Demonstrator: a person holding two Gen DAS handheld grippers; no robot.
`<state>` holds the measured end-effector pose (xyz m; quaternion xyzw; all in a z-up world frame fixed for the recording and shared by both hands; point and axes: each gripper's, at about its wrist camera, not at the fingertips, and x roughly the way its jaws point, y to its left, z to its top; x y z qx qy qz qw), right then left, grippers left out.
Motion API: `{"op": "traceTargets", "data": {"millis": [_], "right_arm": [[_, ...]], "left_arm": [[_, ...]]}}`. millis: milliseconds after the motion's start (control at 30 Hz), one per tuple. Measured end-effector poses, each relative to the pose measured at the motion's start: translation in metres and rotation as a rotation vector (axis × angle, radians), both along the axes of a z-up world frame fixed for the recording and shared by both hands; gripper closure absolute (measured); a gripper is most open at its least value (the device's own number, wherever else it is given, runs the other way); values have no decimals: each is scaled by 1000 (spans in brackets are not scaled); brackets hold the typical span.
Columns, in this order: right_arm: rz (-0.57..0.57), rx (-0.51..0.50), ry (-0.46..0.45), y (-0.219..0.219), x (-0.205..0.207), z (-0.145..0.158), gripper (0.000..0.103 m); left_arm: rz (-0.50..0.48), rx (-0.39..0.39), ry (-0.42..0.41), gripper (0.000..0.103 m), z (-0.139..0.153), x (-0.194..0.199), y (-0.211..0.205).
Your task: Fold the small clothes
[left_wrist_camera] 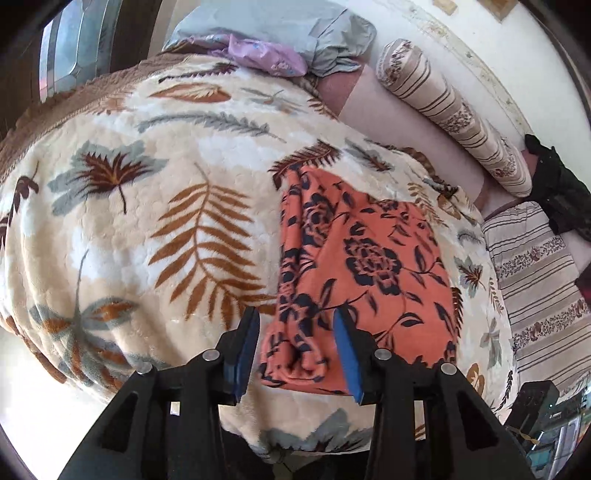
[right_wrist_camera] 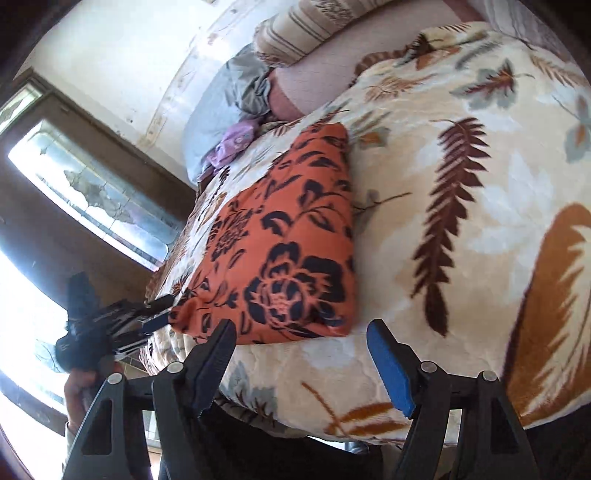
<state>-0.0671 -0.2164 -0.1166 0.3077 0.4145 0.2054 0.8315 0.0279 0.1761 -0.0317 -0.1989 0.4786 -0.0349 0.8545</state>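
An orange garment with dark navy flowers (left_wrist_camera: 365,273) lies folded into a rectangle on the leaf-patterned blanket (left_wrist_camera: 147,206). My left gripper (left_wrist_camera: 295,317) is open, its blue-padded fingers straddling the garment's near left corner, close over it. In the right wrist view the same garment (right_wrist_camera: 280,251) lies ahead and to the left. My right gripper (right_wrist_camera: 301,328) is open and empty at the garment's near edge, over the blanket (right_wrist_camera: 461,206). The left gripper (right_wrist_camera: 155,317) shows at the garment's left corner there.
A grey-blue pillow (left_wrist_camera: 295,33) and a lilac cloth (left_wrist_camera: 258,51) lie at the head of the bed. A striped bolster (left_wrist_camera: 454,110) runs along the wall. A striped cushion (left_wrist_camera: 535,280) is at the right. Glass windows (right_wrist_camera: 92,188) stand beyond the bed's left side.
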Motion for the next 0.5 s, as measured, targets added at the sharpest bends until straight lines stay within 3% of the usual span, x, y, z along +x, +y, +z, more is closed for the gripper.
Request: {"op": "traceTargets", "data": {"millis": [100,167,200,233,267,333,500], "right_arm": [[-22,7,0,-9,-1,-2,26],[-36,4,3,-13,-2,-4,26],[-40,3,5,-13,-1,-4,26],[-43,4,11,-14,-1,-5,26],[-47,5,15,-17,-1,-7,26],[-59,2,22,-21,-3,-9,25],[-87,21,44,-25,2,-17,24]], "left_arm": [[-46,71,-23,55,-4,0,-27],[-24,139,87,54,-33,5,-34],[6,134,151,54,-50,4,-31],[39,77,167,51,-60,-1,-23],[80,19,144,50,-62,-8,-16],[115,-4,149,48,-58,-14,-11],[115,100,64,48,-27,-19,-23]]}}
